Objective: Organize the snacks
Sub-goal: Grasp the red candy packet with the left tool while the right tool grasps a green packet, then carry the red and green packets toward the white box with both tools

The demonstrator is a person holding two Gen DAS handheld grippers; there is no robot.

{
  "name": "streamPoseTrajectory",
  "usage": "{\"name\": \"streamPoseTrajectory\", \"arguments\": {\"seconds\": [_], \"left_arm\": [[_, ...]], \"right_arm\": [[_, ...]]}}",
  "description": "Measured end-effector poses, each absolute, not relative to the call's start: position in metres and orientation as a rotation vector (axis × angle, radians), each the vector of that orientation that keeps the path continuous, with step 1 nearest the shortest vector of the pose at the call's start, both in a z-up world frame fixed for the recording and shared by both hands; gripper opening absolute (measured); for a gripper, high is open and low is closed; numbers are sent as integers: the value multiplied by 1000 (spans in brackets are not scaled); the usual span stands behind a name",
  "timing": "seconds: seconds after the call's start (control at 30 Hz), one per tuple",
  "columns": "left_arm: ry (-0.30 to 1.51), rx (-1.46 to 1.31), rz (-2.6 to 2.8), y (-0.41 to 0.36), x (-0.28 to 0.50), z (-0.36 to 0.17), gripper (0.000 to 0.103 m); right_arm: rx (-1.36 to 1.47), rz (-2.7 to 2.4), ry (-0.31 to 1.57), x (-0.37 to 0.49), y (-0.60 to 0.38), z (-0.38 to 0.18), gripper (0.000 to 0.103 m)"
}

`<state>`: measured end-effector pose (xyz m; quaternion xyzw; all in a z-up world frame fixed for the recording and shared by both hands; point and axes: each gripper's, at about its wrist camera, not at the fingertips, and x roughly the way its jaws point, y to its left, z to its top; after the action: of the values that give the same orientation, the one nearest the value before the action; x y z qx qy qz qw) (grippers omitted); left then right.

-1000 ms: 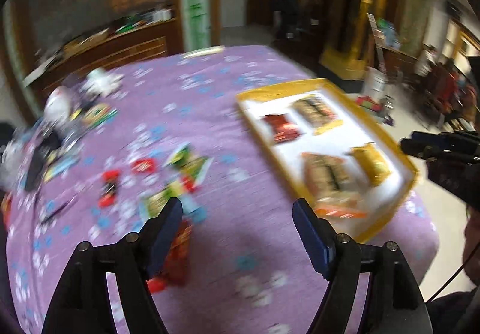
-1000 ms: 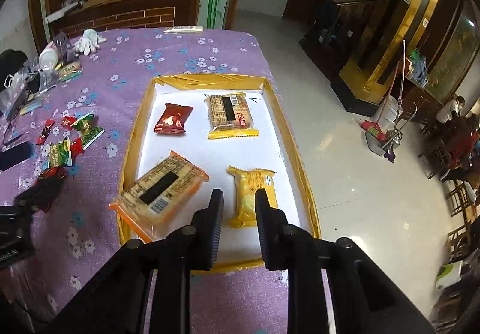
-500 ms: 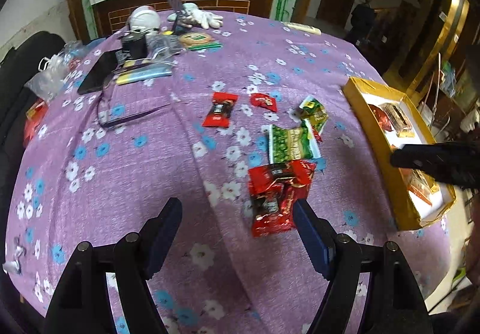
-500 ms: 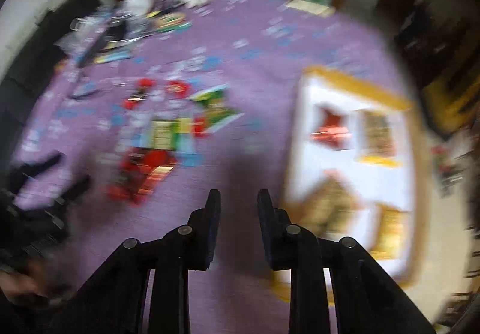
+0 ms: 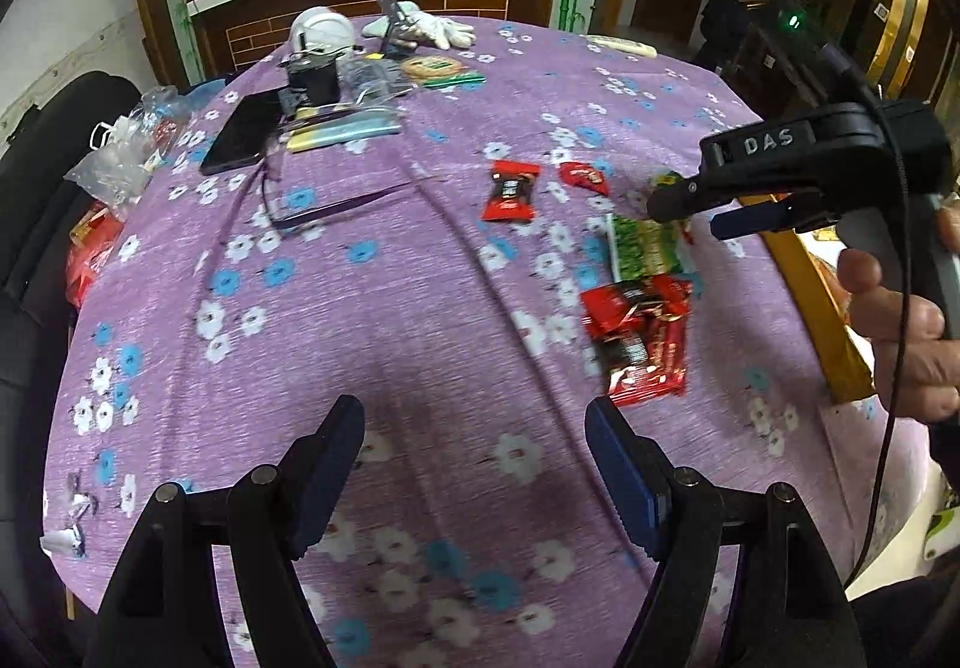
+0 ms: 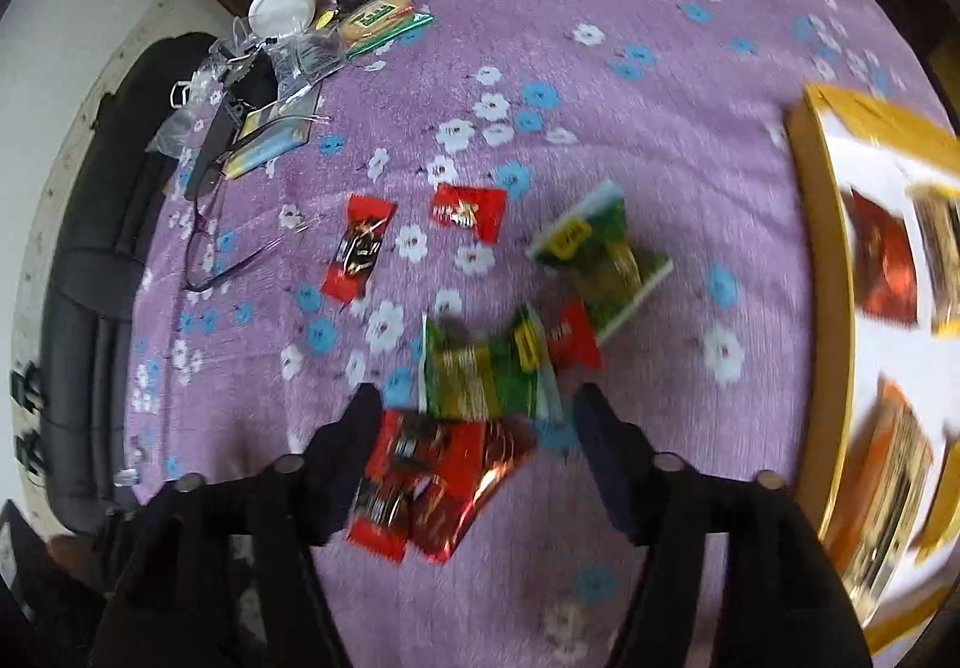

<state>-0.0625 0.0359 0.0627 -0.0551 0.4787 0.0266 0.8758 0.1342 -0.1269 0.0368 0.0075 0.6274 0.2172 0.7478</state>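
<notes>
Loose snack packets lie on the purple flowered tablecloth (image 5: 372, 308): a big red packet (image 5: 639, 338), a green packet (image 5: 645, 245) and two small red ones (image 5: 510, 191). My left gripper (image 5: 474, 455) is open and empty above bare cloth, left of the red packet. My right gripper (image 6: 477, 428) is open, hovering over the big red packet (image 6: 432, 479) and the green packet (image 6: 480, 374); it also shows in the left wrist view (image 5: 690, 209). A second green packet (image 6: 600, 260) lies beyond. The yellow-rimmed tray (image 6: 825, 272) with several snacks stands at the right.
At the far left of the table lie glasses (image 5: 312, 209), a phone (image 5: 240, 131), plastic bags, a white jar (image 5: 321, 32) and white gloves (image 5: 429, 29). A black chair (image 6: 96, 272) stands at the left edge. The table's near edge drops off close below my grippers.
My right gripper swung left from over the tray to above the loose packets and opened. My left gripper turned from the tray side toward the table's middle and stayed open.
</notes>
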Motion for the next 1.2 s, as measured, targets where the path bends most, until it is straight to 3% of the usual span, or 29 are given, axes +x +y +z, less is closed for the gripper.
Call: {"name": "streamPoseTrajectory", "arguments": {"seconds": [0.4,0.43,0.5,0.73,0.83,1.0,1.2], "left_arm": [[1009,-96,6,48,-57,61,79],[1008,-94,-4,45,-55,62,79],[1011,-99,-39,40,-50,62,79],[1060,-158,-234,5,-25,56,79],[1111,-164,-267,-14,-11,46,54],[1181,-190,-245,-26,15,23,40],[1173,-159,-190,-30,29,11,31]], "right_arm": [[-143,434,1357,136,-95,1,70],[-173,425,1349,133,-93,0,69],[-207,402,1325,127,-94,2,53],[-34,355,1316,115,-155,27,50],[35,342,1313,101,-181,38,50],[113,353,1299,73,-213,51,50],[166,396,1264,54,-235,68,50]]}}
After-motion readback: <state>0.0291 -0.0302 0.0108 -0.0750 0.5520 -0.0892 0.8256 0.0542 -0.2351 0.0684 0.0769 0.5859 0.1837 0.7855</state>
